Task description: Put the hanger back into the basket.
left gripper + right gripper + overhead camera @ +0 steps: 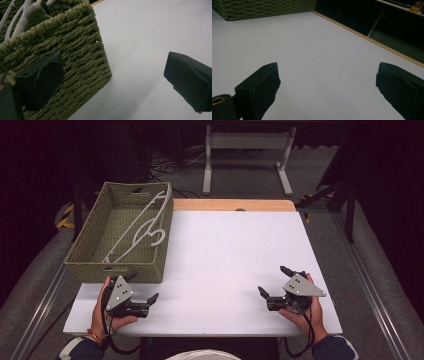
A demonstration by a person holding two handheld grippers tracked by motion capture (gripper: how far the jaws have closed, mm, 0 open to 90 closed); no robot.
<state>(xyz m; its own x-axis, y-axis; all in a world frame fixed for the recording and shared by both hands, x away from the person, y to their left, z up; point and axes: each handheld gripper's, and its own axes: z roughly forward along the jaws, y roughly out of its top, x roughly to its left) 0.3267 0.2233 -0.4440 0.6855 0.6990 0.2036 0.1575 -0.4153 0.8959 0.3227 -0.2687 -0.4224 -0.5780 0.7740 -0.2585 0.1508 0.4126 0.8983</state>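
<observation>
Up close, my left gripper (pixel 144 290) cuts off the basket (pixel 90 265); hangers (pixel 142 227) lie inside. Both grippers, right (pixel 272 282) too, gape wide.

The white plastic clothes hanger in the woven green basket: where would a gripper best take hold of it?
Probably on a slim straight arm of the white plastic clothes hanger, coming from above: it lies slanted in the woven green basket, whose walls block the sides. The open left gripper is nearest.

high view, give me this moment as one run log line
left gripper: open, by basket | right gripper: open, over table | hanger: in basket, untouched
</observation>
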